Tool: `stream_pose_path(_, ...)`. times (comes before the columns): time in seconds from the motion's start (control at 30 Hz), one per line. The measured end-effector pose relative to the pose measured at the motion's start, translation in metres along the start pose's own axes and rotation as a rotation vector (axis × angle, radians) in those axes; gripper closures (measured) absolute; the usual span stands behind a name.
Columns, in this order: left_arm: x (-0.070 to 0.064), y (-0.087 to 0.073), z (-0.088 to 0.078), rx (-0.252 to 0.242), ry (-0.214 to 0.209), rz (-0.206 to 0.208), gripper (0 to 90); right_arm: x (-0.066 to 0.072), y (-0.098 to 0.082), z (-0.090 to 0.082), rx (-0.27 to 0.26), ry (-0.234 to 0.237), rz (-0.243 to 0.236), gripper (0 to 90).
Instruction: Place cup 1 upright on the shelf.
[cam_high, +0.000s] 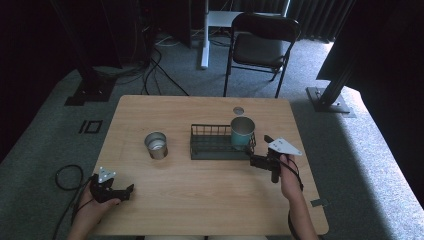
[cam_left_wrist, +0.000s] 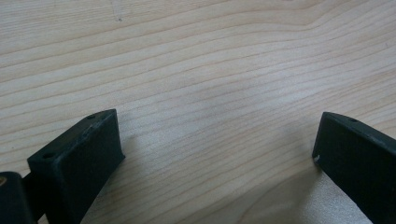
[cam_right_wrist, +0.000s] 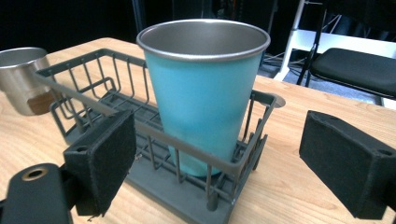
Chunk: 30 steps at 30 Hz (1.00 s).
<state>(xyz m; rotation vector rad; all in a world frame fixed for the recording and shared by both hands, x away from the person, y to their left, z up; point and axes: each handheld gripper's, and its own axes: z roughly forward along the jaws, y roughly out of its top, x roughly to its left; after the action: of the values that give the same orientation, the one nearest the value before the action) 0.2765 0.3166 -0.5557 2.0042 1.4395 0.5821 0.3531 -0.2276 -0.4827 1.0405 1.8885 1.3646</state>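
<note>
Teal cup (cam_right_wrist: 204, 93) upright in wire rack (cam_right_wrist: 93, 100); steel cup (cam_high: 156, 145) still outside on tabletop (cam_high: 200, 200).
Right tongs (cam_high: 256, 160) wide, empty, beside rack; left tongs (cam_high: 126, 192) wide, empty.

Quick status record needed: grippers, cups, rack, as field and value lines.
left gripper: open, low over bare table, near left corner
right gripper: open, facing the rack's right end
teal cup: upright in the rack's right end, apart from the jaws
wire rack: at table centre, holds the teal cup
steel cup: upright on table, left of rack
</note>
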Motion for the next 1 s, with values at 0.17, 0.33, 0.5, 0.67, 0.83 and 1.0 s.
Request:
stream_pose_path(0.17,0.000,0.000,0.000,0.000,0.000,0.000,1.9,-0.003,-0.005,-0.007,0.013,-0.003,0.003,10.9)
stream_pose_path(0.33,0.000,0.000,0.000,0.000,0.000,0.000,1.9,-0.007,-0.010,-0.013,0.017,0.007,0.013,10.9)
stream_pose_path(0.5,0.000,0.000,0.000,0.000,0.000,0.000,1.9,-0.011,-0.017,-0.018,0.033,0.012,0.024,10.9)
stream_pose_path(0.67,0.000,0.000,0.000,0.000,0.000,0.000,1.9,-0.016,-0.024,-0.025,0.044,0.014,0.030,10.9)
stream_pose_path(0.83,0.000,0.000,0.000,-0.001,0.000,-0.001,1.9,-0.018,-0.032,-0.030,0.068,0.022,0.032,10.9)
stream_pose_path(1.0,0.000,0.000,0.000,0.001,0.000,0.001,1.9,-0.021,-0.041,-0.036,0.093,0.026,0.044,10.9)
